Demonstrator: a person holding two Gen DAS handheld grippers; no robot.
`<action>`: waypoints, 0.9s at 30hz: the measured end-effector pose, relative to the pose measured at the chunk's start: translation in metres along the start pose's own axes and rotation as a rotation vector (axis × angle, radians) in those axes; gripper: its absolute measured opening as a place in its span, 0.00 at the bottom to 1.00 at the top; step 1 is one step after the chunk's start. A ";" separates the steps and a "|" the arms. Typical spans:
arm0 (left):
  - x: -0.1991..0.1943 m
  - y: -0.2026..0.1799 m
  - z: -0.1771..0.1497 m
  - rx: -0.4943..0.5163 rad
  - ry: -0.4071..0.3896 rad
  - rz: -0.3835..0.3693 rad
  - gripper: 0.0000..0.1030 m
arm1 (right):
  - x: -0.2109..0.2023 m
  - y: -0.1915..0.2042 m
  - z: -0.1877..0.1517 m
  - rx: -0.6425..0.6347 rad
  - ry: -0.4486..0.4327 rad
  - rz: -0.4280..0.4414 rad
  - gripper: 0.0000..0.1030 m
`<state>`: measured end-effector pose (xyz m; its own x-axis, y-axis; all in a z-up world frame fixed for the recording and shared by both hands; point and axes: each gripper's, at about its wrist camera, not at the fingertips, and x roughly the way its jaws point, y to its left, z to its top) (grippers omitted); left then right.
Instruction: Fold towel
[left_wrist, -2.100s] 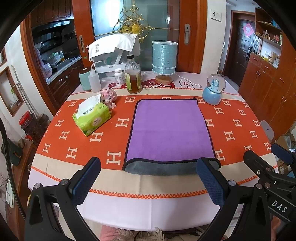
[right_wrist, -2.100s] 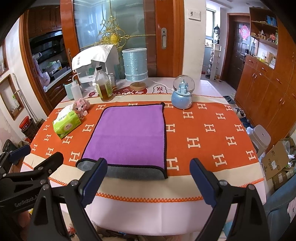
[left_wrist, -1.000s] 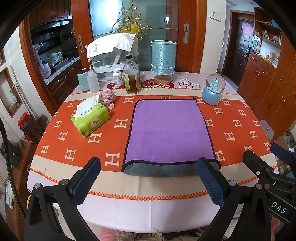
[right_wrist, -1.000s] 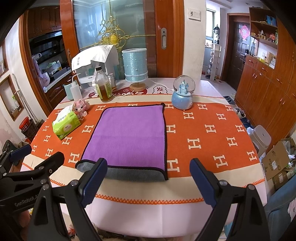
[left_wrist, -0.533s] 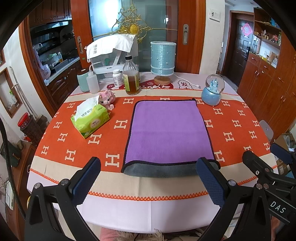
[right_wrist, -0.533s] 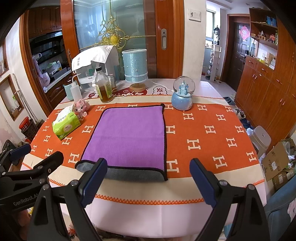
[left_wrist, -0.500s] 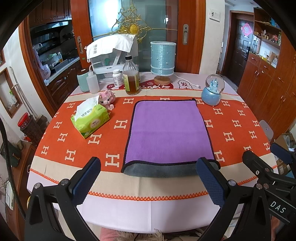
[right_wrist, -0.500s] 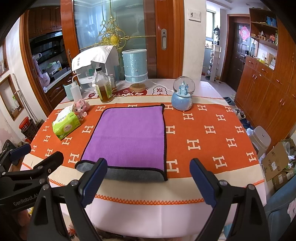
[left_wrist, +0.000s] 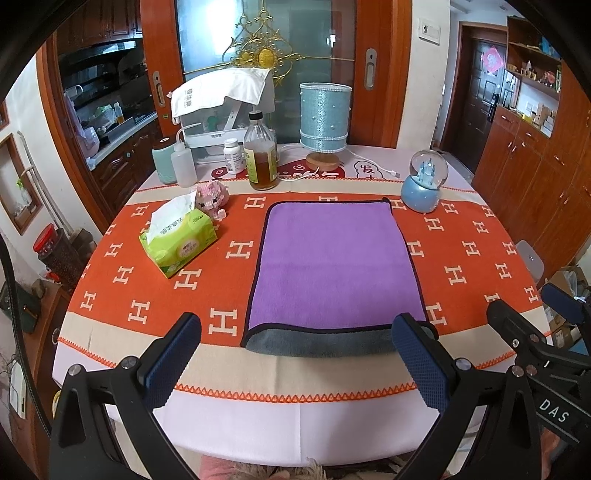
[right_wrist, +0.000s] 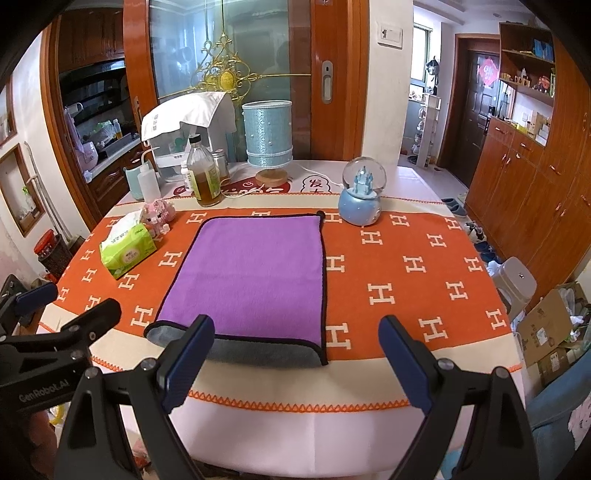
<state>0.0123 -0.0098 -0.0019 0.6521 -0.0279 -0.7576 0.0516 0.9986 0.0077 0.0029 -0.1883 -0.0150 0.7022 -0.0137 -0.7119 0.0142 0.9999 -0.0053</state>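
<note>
A purple towel (left_wrist: 336, 266) with a black hem lies flat on the orange tablecloth; its near edge is turned up and shows a grey underside (left_wrist: 317, 341). It also shows in the right wrist view (right_wrist: 255, 273). My left gripper (left_wrist: 295, 360) is open and empty, held at the table's near edge just short of the towel. My right gripper (right_wrist: 295, 363) is open and empty, at the near edge in front of the towel's right corner. The right gripper's body shows at the right of the left wrist view (left_wrist: 535, 350).
A green tissue pack (left_wrist: 177, 243) and a pink toy (left_wrist: 212, 197) lie left of the towel. A bottle (left_wrist: 261, 155), a blue lamp (left_wrist: 325, 122) and a snow globe (left_wrist: 424, 182) stand behind it. A white stool (right_wrist: 517, 284) stands right of the table.
Almost nothing has changed. Both grippers stay open at the table's near edge; the views have shifted only slightly. The towel has not moved.
</note>
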 end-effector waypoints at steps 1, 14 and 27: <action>0.000 -0.001 0.001 0.002 0.002 -0.004 0.99 | -0.001 -0.001 0.003 0.001 -0.005 0.000 0.88; 0.006 0.015 0.052 0.056 -0.055 0.040 0.99 | 0.010 -0.028 0.039 0.021 -0.047 0.054 0.88; 0.104 0.065 0.055 0.085 0.090 0.029 0.99 | 0.082 -0.046 0.032 0.037 0.069 0.092 0.88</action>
<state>0.1251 0.0503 -0.0445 0.5841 0.0090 -0.8117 0.0998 0.9916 0.0828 0.0827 -0.2361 -0.0504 0.6513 0.0795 -0.7547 -0.0206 0.9960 0.0871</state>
